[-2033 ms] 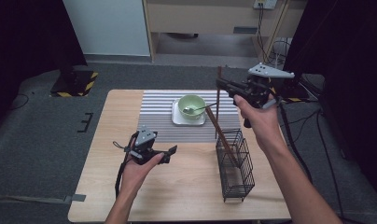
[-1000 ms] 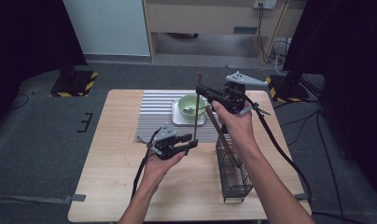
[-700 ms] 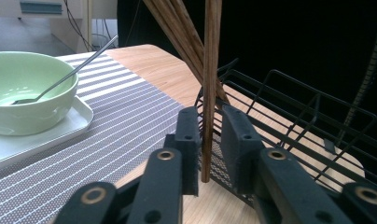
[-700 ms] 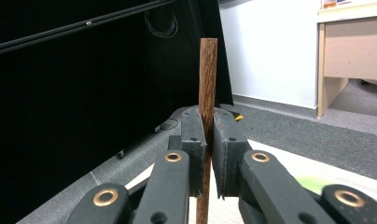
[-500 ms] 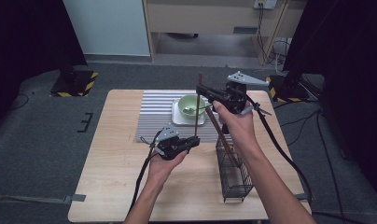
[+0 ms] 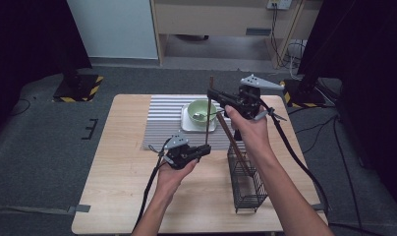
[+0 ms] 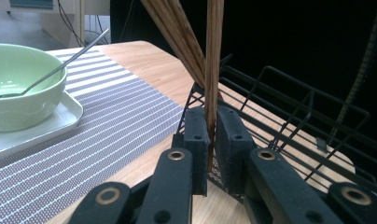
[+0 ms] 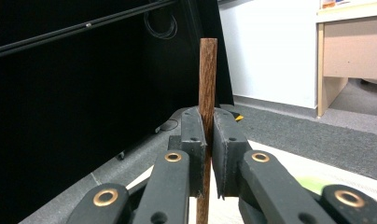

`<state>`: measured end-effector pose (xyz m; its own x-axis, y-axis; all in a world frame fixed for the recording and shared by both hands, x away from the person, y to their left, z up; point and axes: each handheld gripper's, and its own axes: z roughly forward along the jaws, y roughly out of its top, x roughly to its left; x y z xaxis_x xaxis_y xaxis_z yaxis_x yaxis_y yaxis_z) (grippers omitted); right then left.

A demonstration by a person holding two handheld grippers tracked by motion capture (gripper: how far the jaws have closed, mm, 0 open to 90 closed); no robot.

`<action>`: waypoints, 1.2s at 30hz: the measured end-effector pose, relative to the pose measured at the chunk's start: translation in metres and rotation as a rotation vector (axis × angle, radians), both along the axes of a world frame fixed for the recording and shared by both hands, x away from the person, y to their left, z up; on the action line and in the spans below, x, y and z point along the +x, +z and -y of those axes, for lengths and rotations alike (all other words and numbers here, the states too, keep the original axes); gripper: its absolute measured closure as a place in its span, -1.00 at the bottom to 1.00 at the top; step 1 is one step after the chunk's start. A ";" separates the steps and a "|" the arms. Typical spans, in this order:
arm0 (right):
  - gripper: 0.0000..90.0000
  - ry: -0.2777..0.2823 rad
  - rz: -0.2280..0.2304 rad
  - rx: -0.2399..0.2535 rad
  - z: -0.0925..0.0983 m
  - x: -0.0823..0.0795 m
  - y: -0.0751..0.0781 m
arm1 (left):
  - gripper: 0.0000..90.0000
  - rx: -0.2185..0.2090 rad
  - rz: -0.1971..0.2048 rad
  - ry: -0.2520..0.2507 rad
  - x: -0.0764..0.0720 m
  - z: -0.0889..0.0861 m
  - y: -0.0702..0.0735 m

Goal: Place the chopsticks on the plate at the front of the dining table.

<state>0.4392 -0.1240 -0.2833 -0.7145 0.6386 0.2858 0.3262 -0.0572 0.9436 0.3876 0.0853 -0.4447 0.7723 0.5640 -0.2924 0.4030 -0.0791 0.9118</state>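
Above wire basket: both claws pinch slim wooden chopstick.

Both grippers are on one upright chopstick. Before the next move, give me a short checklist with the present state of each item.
1. Right gripper shut on the chopstick near its top: ok.
2. Left gripper, jaws just closed, shut on its lower end: ok.
3. Chopstick upright between both grips: ok.
4. Chopstick apart from the bowl with the spoon: cannot tell.
5. Other chopsticks leaning in the wire basket: ok.
6. Basket upright on the table: ok.
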 end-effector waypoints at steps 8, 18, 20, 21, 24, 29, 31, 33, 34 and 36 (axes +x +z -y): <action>0.87 0.003 -0.004 -0.007 0.000 0.000 0.000 | 0.90 0.005 0.010 0.001 -0.001 0.000 -0.001; 0.54 0.005 0.012 -0.037 0.001 0.000 0.000 | 0.91 0.015 0.014 -0.001 -0.001 -0.001 -0.001; 0.43 -0.002 0.022 -0.052 0.002 -0.001 0.000 | 0.91 0.017 0.014 0.002 -0.001 -0.002 0.000; 0.38 -0.005 0.028 -0.061 0.002 -0.002 0.000 | 0.91 0.018 0.015 0.004 -0.001 -0.002 0.000; 0.25 -0.011 0.051 -0.083 0.004 -0.006 0.001 | 0.91 0.022 0.017 0.010 0.000 -0.003 0.000; -0.09 -0.054 0.097 -0.150 0.011 -0.015 -0.001 | 0.91 0.024 0.023 0.020 0.000 -0.007 0.001; -0.20 -0.094 0.119 -0.191 0.017 -0.017 -0.003 | 0.91 0.026 0.025 0.025 0.000 -0.009 0.002; -0.28 -0.120 0.135 -0.212 0.023 -0.018 -0.006 | 0.91 0.026 0.026 0.032 0.000 -0.012 0.002; -0.31 -0.140 0.132 -0.213 0.029 -0.019 -0.007 | 0.91 0.028 0.026 0.036 0.000 -0.013 0.003; -0.38 -0.175 0.132 -0.217 0.039 -0.019 -0.010 | 0.91 0.019 0.025 0.051 -0.001 -0.017 0.004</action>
